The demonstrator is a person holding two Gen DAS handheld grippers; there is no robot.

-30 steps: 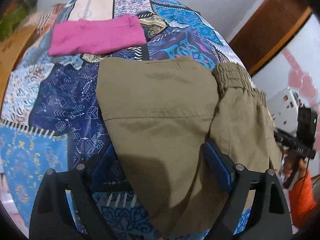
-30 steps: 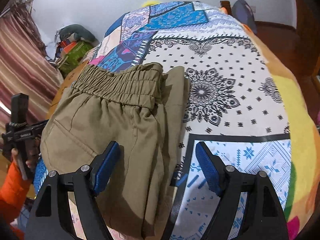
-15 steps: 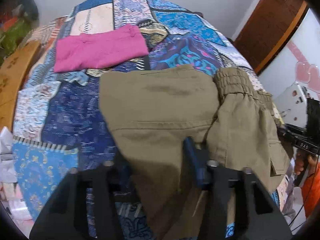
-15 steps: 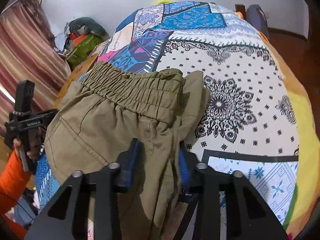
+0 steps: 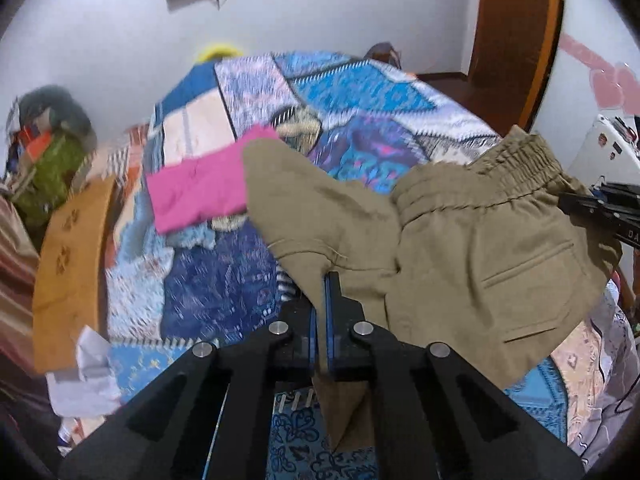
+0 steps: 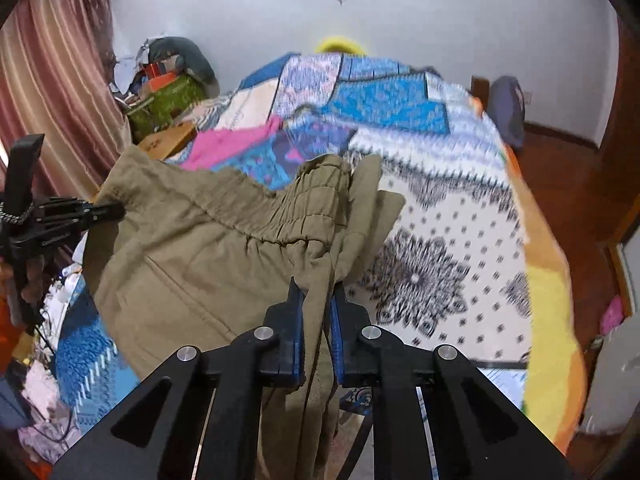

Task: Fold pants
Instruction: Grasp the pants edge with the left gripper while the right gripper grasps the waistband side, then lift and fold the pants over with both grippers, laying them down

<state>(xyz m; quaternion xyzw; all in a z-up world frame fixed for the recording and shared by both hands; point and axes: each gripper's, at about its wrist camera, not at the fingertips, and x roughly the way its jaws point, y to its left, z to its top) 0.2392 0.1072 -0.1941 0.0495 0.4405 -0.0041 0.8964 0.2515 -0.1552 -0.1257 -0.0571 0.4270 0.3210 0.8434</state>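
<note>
Olive khaki pants [image 5: 460, 248] with an elastic waistband are lifted above a patchwork bedspread [image 5: 360, 92]. My left gripper [image 5: 323, 280] is shut on the leg-side fabric edge. My right gripper [image 6: 316, 292] is shut on the pants [image 6: 208, 248] just below the waistband [image 6: 280, 208]. The cloth hangs between the two grippers. The right gripper shows at the right edge of the left wrist view [image 5: 600, 208], and the left gripper at the left edge of the right wrist view [image 6: 60, 216].
A folded pink garment [image 5: 196, 192] lies on the bed beyond the pants. A wooden board [image 5: 68, 272] edges the bed's left side. Clutter with a green bag [image 5: 48, 172] sits by the wall. A curtain [image 6: 52, 80] hangs left; wood floor [image 6: 568, 168] lies right.
Both grippers went from open over the flat pants to shut on the fabric. They have lifted the pants off the bed, and both views now look higher toward the wall.
</note>
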